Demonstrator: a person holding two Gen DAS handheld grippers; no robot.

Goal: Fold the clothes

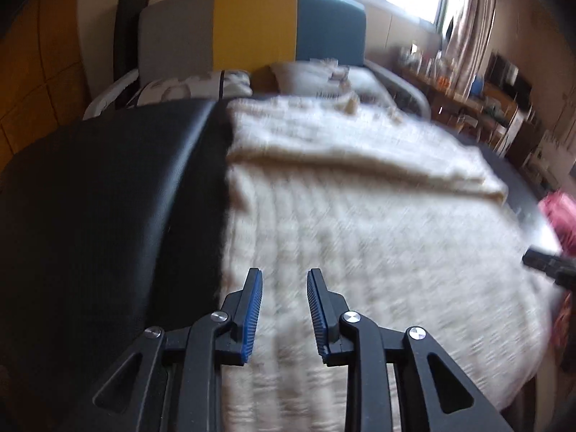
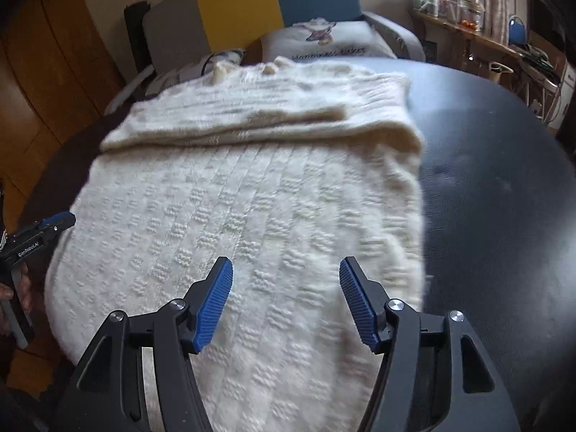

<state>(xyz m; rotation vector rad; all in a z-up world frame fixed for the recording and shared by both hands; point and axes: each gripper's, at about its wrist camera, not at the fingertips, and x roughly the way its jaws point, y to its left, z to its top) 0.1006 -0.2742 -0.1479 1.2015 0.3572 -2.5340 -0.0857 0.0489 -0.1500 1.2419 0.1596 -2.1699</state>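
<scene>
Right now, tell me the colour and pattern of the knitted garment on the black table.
Cream knitted sweater with raised checker-like blocks in ribbed columns; clearest in the right wrist view.

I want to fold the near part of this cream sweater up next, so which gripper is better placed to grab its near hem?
Probably the right gripper: it hangs open over the sweater body. The left gripper, also open, sits nearer the sweater's left edge beside the black surface.

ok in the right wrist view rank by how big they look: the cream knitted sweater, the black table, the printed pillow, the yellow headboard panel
1. cream knitted sweater
2. black table, close behind, part hidden under the sweater
3. and 4. printed pillow and yellow headboard panel: look alike and sit far back, so no ranking
</scene>
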